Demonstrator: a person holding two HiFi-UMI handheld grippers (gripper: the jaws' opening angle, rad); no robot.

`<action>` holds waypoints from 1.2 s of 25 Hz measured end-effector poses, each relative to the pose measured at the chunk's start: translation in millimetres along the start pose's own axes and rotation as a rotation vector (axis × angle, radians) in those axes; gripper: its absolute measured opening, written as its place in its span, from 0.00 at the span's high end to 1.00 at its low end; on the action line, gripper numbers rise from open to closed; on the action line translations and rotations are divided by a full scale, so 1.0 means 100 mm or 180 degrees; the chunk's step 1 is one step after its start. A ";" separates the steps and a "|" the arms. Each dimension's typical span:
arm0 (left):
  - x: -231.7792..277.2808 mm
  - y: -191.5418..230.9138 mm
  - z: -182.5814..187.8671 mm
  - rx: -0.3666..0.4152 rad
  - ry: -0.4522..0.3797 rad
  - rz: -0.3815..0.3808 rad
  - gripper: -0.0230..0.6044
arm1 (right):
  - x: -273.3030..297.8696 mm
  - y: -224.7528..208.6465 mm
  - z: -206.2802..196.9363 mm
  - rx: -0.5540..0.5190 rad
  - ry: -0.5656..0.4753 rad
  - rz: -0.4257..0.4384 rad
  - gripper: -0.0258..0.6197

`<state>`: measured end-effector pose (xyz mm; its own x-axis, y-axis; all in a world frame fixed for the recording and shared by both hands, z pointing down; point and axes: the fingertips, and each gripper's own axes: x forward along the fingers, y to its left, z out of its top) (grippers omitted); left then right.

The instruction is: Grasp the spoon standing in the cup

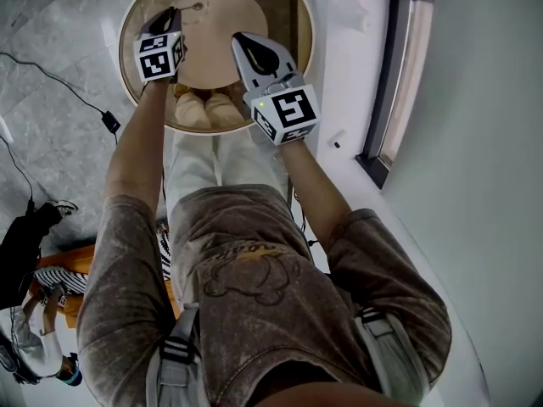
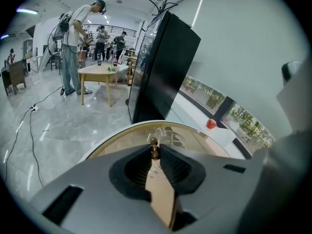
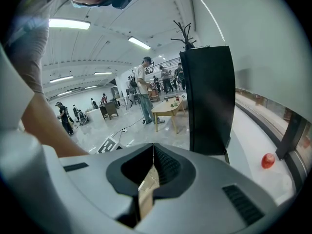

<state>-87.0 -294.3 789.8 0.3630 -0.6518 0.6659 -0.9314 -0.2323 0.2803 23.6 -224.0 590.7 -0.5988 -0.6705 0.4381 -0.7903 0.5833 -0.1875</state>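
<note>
A spoon with a dark brown knob on its handle [image 2: 154, 149] stands upright in a clear glass cup [image 2: 168, 135] on the round tan table [image 1: 254, 7]. My left gripper [image 2: 155, 153] is shut on the spoon's handle just below the knob, with the pads pressing from both sides. In the head view the left gripper [image 1: 172, 13] points at the cup [image 1: 198, 7] near the table's far edge. My right gripper [image 1: 240, 39] hovers over the table's middle, to the right of the cup. In its own view the right gripper [image 3: 153, 147] is shut with nothing in it.
The table has a gold rim [image 1: 304, 24]. A tall black panel [image 2: 165, 67] stands just beyond it, beside a white ledge holding a red ball [image 2: 210, 124]. A cable with a plug [image 1: 110, 121] lies on the grey floor at left. People stand around a wooden table [image 2: 97, 72] far back.
</note>
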 end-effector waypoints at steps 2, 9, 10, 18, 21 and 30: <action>-0.03 -0.03 0.04 0.0016 -0.0016 -0.0006 0.87 | -0.01 -0.01 0.03 0.0003 -0.0007 -0.0002 0.93; -0.21 -0.16 0.20 0.0107 -0.0057 -0.0067 0.87 | -0.07 0.01 0.14 -0.0003 -0.0029 -0.0001 0.93; -0.25 -0.18 0.23 0.0118 -0.0062 -0.0074 0.87 | -0.08 0.02 0.15 -0.0003 -0.0029 -0.0002 0.93; -0.59 -0.30 0.56 0.0109 -0.0188 -0.0092 0.87 | -0.22 0.06 0.36 0.0000 -0.0062 -0.0029 0.93; -0.76 -0.34 0.71 0.0116 -0.0231 -0.0079 0.87 | -0.29 0.10 0.46 -0.0006 -0.0081 -0.0036 0.93; -1.33 -0.61 1.16 0.0176 -0.0341 -0.0076 0.87 | -0.60 0.08 0.76 -0.0022 -0.0131 -0.0046 0.93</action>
<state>-81.6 -276.7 603.8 0.3828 -0.7184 0.5809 -0.9237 -0.2862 0.2547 43.4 -213.2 496.2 -0.5923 -0.6970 0.4043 -0.7981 0.5765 -0.1752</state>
